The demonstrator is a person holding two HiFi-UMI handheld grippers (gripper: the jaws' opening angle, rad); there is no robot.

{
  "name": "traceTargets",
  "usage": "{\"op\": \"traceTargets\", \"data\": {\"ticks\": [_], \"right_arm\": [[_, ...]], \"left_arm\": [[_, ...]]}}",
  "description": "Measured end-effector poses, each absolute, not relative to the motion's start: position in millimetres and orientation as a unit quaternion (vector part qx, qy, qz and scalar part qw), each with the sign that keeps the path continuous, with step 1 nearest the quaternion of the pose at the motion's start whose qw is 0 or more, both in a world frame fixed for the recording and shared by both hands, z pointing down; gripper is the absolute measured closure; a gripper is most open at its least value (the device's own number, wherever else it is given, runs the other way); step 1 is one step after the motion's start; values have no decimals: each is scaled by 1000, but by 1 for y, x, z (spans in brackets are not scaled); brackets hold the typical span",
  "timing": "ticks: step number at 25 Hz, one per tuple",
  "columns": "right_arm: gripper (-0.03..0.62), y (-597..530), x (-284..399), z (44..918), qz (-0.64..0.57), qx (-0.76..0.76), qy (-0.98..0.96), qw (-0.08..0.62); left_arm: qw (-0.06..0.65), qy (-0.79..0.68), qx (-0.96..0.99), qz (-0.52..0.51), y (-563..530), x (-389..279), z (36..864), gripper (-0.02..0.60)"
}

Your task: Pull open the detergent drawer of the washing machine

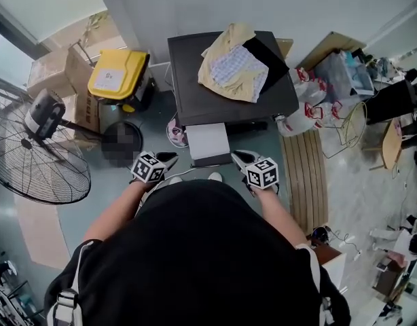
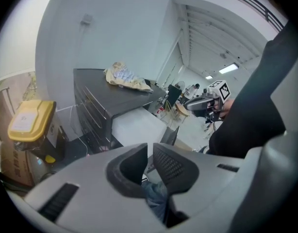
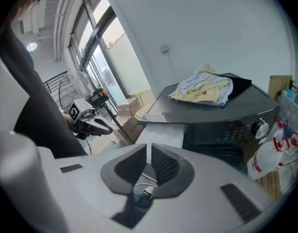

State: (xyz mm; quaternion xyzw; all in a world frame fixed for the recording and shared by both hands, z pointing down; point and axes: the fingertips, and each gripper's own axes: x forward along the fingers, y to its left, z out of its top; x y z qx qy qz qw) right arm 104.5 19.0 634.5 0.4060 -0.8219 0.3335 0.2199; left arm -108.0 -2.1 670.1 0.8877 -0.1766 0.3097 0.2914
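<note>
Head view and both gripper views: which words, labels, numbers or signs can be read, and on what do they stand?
No text is readable in any view.
Label on the yellow lid: too small and blurred.
Red print on the white bags: blurred.
Marks on the control panel of the washing machine: too small.
Marker cubes: square patterns only, no words.
</note>
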Motion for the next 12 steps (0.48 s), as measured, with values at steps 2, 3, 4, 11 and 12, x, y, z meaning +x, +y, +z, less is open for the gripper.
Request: {"op": "traceTargets", "data": {"ticks": [2, 3, 4, 11, 12], "right_arm": [[565, 18, 102, 627, 327, 412, -823, 216], [566, 18, 101, 623, 324, 415, -823, 214], [568, 18, 100, 620, 321, 417, -823, 213], [572, 25, 92, 602, 315, 443, -816, 195], [572, 27, 91, 600, 316, 446, -815, 192]], "left_arm": [[287, -176, 891, 306, -5, -109, 665, 540], [285, -176, 892, 303, -6, -110, 662, 541], [284, -175, 893, 301, -6, -110, 660, 541], [282, -169, 900, 288, 0, -123, 643, 544], [281, -169, 900, 287, 2, -126, 642, 545]]}}
